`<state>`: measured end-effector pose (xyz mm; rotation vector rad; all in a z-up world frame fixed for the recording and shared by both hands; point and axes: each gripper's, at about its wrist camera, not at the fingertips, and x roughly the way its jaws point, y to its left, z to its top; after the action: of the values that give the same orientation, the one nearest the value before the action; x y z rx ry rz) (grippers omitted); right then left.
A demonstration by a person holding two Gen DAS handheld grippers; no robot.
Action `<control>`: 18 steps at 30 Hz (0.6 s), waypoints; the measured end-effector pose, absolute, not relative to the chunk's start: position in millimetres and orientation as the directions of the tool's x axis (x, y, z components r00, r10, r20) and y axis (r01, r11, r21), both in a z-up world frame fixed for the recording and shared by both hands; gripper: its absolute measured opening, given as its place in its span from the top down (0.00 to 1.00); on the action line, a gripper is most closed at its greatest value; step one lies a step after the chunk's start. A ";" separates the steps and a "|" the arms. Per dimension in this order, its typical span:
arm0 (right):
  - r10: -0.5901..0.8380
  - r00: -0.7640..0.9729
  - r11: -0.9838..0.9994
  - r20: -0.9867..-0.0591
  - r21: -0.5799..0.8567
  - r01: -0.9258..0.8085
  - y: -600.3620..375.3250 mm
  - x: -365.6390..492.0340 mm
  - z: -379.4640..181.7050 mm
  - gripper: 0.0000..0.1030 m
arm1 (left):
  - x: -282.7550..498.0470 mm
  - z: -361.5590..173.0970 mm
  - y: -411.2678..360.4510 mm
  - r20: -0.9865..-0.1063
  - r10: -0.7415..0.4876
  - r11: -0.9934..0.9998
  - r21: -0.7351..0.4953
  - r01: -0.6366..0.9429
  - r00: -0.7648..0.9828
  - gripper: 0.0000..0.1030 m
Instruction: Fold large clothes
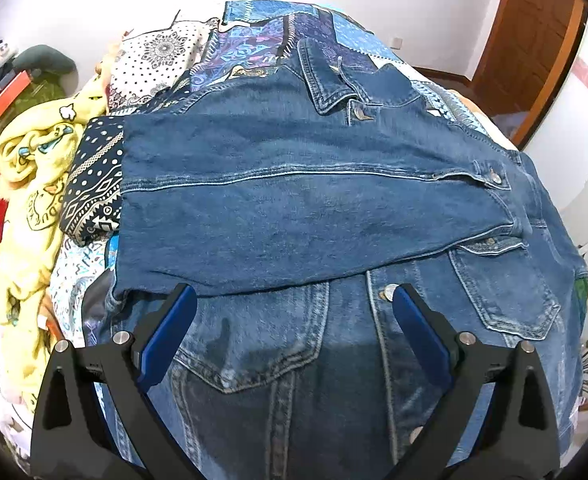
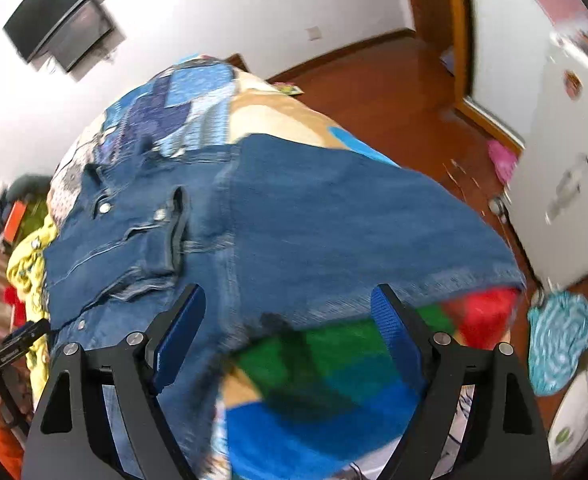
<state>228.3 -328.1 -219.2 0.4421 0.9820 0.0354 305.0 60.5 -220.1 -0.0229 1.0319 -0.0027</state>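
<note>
The denim jacket lies spread front-up across the bed, buttons and chest pockets showing, collar at the far end. One sleeve is folded across the chest, its cuff pointing toward the right side of the left wrist view.

The left gripper hangs just above the jacket's lower front, jaws spread wide and holding nothing. The edge of that folded sleeve sits right at the fingertips, and the button placket runs down between the two blue pads, with a metal button close to the right-hand fingertip.

Over on the other side, the right gripper is released too, jaws well apart with nothing clamped. It sits over the jacket's outer edge, where another sleeve stretches out flat toward the bed's side. The denim edge passes between the fingertips, and below it a bright blanket shows. That view is blurred, so whether the pads brush the cloth can't be told.

A heap of yellow clothes lies beside the jacket.
</note>
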 end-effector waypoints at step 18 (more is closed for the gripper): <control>0.360 0.647 0.741 -0.672 0.627 0.240 -373.7 256.0 -258.2 0.06 | 292.9 -217.4 57.4 -0.867 0.017 0.995 -0.033 -0.092 0.497 0.04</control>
<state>256.0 -373.7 -258.2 0.7589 0.8874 0.0766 292.9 57.4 -217.4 -0.0782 1.0487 0.0665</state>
